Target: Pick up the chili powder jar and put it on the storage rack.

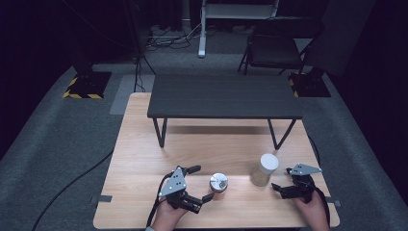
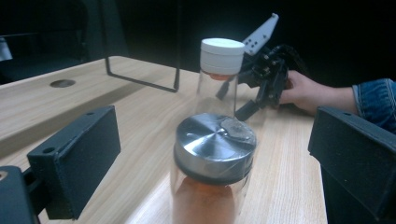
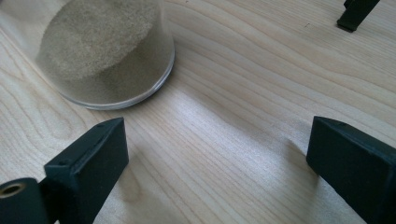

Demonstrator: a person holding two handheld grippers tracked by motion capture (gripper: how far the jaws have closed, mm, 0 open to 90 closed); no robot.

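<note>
Left claw (image 1: 198,183) wide open, jaws either side of steel-lid jar (image 1: 218,183), not touching | right claw (image 1: 283,184) wide open, empty, low over desk (image 1: 139,144) just beside white-lid jar (image 1: 264,169) | both jars upright, near each other at desk front | steel-lid: orange fill; white-lid: sandy powder

We've got two jars on the worktop (image 1: 144,144): metal-lid jar (image 1: 218,183) left, white-lid jar (image 1: 265,169) right, small table (image 1: 223,96) behind.
</note>
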